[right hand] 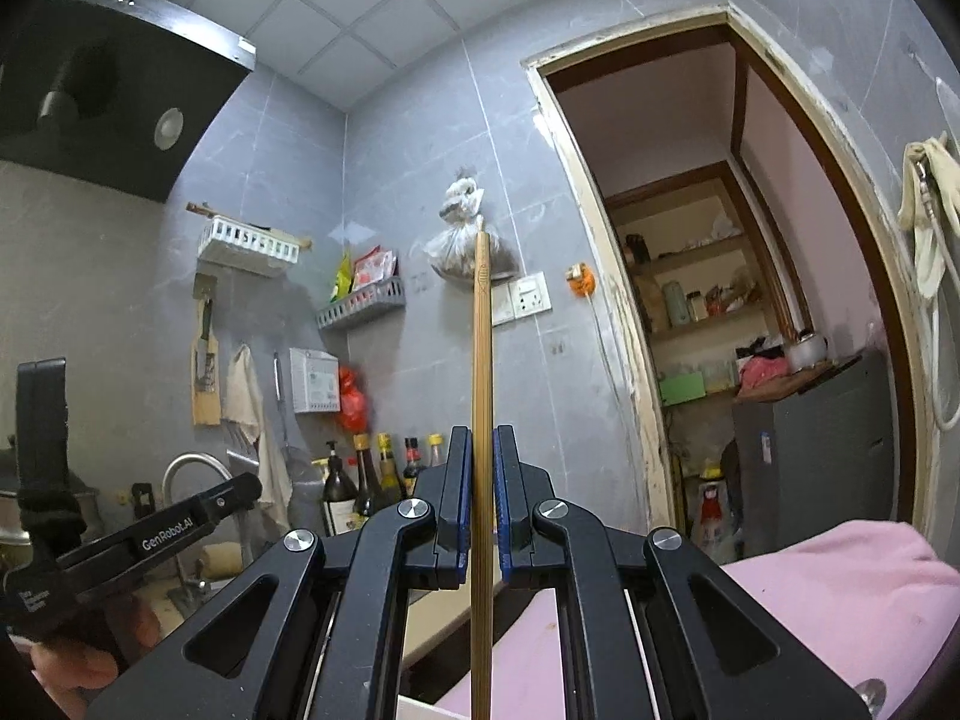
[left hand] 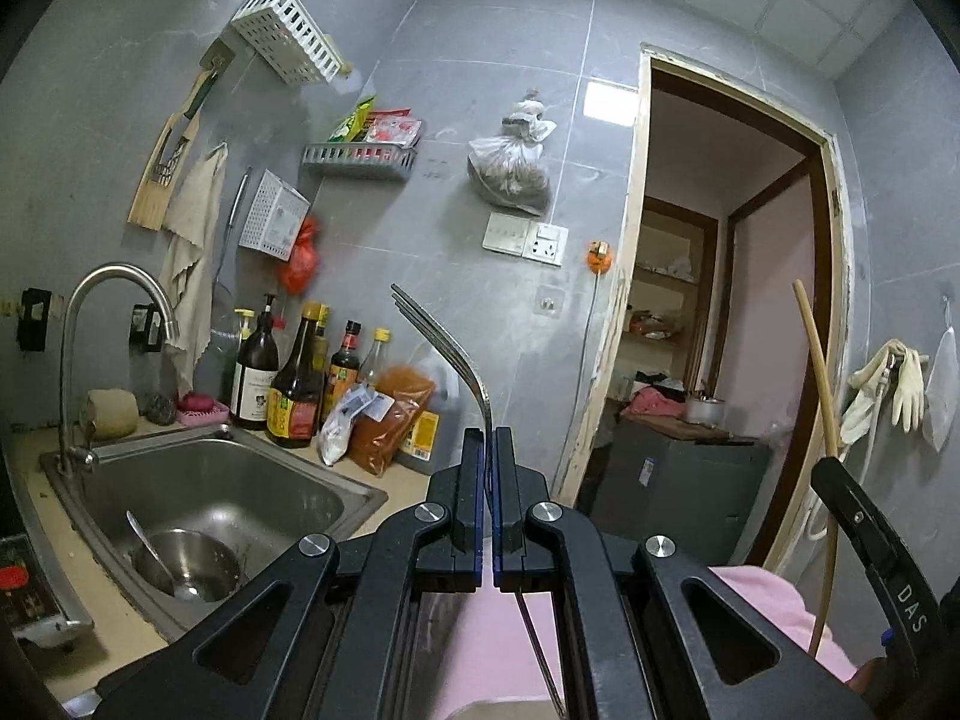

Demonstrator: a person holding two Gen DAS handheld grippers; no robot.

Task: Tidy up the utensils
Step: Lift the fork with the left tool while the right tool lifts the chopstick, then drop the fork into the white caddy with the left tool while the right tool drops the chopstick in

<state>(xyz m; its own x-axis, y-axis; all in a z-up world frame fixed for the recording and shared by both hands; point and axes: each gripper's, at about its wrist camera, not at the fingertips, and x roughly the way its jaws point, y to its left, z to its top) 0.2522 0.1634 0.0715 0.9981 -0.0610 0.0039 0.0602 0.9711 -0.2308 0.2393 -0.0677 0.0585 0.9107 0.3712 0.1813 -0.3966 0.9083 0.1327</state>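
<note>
The left gripper [left hand: 492, 438] clamps a steel fork [left hand: 447, 348], tines raised. The right gripper [right hand: 480, 438] grips an upright bamboo chopstick [right hand: 482, 360].

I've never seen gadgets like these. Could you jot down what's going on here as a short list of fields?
Place: small kitchen, grey tiled walls
Left gripper: shut on a metal fork, tines up
Right gripper: shut on a bamboo chopstick, standing upright
Sink: holds a steel bowl with a spoon in it
Beside sink: sauce bottles
Wall: white basket, empty as far as can be seen
</note>
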